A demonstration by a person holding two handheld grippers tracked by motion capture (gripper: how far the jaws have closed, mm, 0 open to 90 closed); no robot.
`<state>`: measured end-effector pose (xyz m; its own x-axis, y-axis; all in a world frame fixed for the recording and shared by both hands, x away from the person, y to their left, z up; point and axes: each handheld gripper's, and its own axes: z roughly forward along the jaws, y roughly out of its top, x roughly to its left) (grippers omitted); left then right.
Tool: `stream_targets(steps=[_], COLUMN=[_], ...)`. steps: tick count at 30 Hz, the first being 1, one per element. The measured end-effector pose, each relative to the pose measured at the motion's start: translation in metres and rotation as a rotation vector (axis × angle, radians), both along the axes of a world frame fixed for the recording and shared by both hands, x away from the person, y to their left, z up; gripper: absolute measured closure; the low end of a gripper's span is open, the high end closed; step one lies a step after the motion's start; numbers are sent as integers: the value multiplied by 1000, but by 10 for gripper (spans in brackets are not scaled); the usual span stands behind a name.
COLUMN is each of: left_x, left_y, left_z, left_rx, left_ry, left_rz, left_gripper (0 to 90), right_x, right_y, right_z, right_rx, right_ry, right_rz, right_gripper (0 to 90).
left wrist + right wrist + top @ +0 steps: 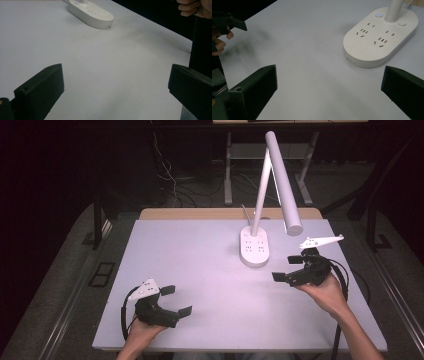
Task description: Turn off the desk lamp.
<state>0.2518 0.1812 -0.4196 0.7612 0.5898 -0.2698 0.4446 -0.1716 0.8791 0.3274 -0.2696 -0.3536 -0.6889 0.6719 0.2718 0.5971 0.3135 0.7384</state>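
I am at a pale lavender-white rectangular surface point(210, 285), a black two-fingered gripper in each of my hands.

My left gripper point(177, 301) is near the front left corner of the surface, with my left hand point(145, 330) under it at the front edge. A grey three-cornered plate sits on top and a black cable loops off its left side. Its fingers point(41, 91) are wide apart with nothing between them; from the left gripper view they frame bare surface.

Toward the back edge, a little right of the middle, stands a white desk lamp. Its base is a white oval power strip point(254, 247) with rows of socket slots on top point(379, 40), and it lies flat on the surface. A thin white stem point(261, 195) rises from the back of the base, and a long white tubular lamp head point(284, 182) slants down from the top of the stem toward the right. In the right gripper view, a small round button glows blue point(379, 15) beside the foot of the stem.

My right gripper point(284, 268) is near the right edge, just right of the lamp base and apart from it, held in my right hand point(327, 292). Its fingers point(253, 91) are also spread wide, empty, pointing toward the base.
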Motion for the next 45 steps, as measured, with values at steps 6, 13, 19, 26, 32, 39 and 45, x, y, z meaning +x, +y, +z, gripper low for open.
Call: stream_targets(steps=[6,13,19,26,32,39,45], left_x=[0,0,0,0,0,0,0], left_y=[0,0,0,1,1,1,1], left_z=[0,0,0,0,0,0,0], left_rx=[2,0,4,-1,0,-1,-2], left_ry=[-1,2,-1,-2,-1,-3,-3], left_rz=[0,0,1,5,4,3,1], left_gripper=[0,0,0,0,0,0,0], right_x=[9,19,34,55,71,90,104], right_y=[0,4,8,6,5,4,5], right_z=[2,5,6,11,16,19,19], right_rx=[-10,-33,-59,-68,-66,-64,-65], right_ry=[6,1,2,13,14,17,20], right_rz=[1,8,10,-4,-15,-28,-35], right_gripper=[3,3,3,3,3,4,4])
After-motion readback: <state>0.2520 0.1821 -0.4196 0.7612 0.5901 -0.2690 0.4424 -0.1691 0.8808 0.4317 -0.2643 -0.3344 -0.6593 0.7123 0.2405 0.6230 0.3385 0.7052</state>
